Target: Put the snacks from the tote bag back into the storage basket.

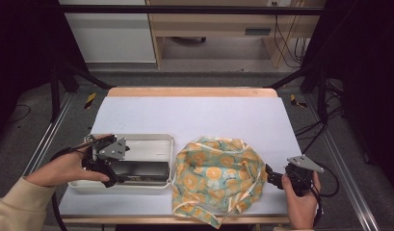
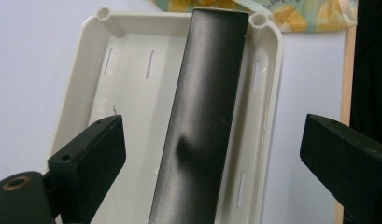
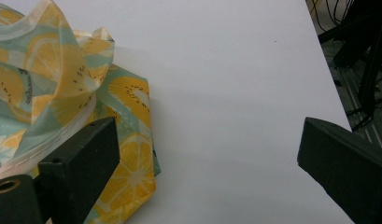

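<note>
Count: 1 white tray [image 1: 137, 140], 1 long black box [image 1: 139, 171] in it, 1 fruit-print cloth bag [image 1: 216, 175] (crumpled, so its straps can't be counted reliably). 2 grippers: left gripper [image 1: 108, 179], right gripper [image 1: 271, 177], each with 2 black jaws and 1 grey plate. 2 hands. 1 table [image 1: 199, 115].

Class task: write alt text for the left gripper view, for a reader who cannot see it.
A long black box lies lengthwise in a white tray, between the left gripper's open black fingers. Fruit-print cloth lies beyond the tray on the white table.
</note>
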